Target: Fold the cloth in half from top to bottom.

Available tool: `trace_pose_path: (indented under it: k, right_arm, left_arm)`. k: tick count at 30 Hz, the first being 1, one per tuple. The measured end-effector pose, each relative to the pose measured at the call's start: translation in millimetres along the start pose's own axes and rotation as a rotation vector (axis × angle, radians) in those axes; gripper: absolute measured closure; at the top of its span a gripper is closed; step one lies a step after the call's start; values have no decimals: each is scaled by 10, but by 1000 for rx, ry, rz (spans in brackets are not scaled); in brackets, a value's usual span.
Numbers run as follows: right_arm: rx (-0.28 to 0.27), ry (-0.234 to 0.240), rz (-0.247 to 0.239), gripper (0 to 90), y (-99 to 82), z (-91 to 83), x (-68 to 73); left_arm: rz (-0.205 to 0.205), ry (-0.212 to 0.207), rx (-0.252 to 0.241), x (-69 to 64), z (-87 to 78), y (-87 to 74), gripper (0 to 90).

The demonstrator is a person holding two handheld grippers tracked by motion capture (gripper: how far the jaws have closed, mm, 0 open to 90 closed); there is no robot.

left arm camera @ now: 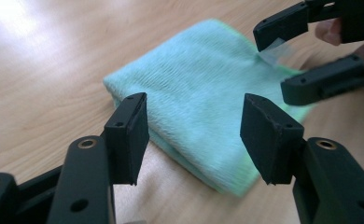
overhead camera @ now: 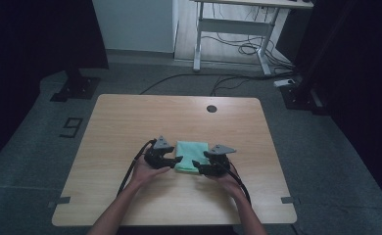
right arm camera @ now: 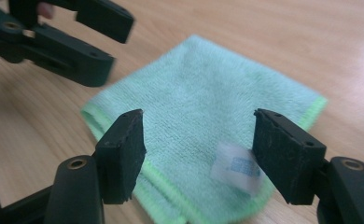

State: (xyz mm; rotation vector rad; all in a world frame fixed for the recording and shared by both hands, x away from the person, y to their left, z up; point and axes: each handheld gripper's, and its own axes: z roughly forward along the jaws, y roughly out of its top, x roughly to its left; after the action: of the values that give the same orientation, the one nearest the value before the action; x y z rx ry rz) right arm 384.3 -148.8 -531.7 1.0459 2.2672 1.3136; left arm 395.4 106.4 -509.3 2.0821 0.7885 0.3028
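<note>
**Cloth between two open claws**

Folded green cloth (overhead camera: 191, 156) flat on bench (overhead camera: 130, 122), nearer its near edge, midway along. Left claw (overhead camera: 178, 159) at cloth's left edge, right claw (overhead camera: 196, 164) at near right corner by the label (right arm camera: 238, 169); both agape, gripping nothing, equally close

Both forearms reach in from the near edge, angled toward each other. Left gripper (overhead camera: 178, 159) in the left hand (overhead camera: 147, 172), fingers (left arm camera: 129, 135) spread apart, nothing pressed between them. Right gripper (overhead camera: 196, 165) in the right hand (overhead camera: 224, 180), fingers (right arm camera: 124, 154) likewise apart, nothing clamped. The two grippers point inward, tips near each other; seemingly held low, though height is hard to judge.
</note>
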Motion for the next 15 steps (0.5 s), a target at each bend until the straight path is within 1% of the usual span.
trace_pose_path:
  k: [3,8,10,12,13,14,15]
  right_arm:
    - [-33,-8,-5,342,15,-131,35]
    - [-63,-20,-13,342,-9,-357,96]
    - [-71,-16,-11,342,-45,-424,116]
    - [-67,-6,-15,336,-95,-483,137]
    - [-67,-4,-12,336,-126,-516,148]
    - [-73,-3,-4,337,-159,-551,159]
    - [-78,2,2,338,-196,-588,171]
  left_arm:
    - [3,7,-18,-59,-143,-24,419]
    - [4,16,-44,-164,-349,-104,421]
    - [-4,15,-49,-218,-404,-157,421]
    - [-32,-10,-66,-268,-446,-238,420]
    - [-31,-10,-62,-298,-457,-281,418]
    - [-25,-1,-58,-329,-464,-327,416]
    - [-28,-7,-51,-350,-471,-371,418]
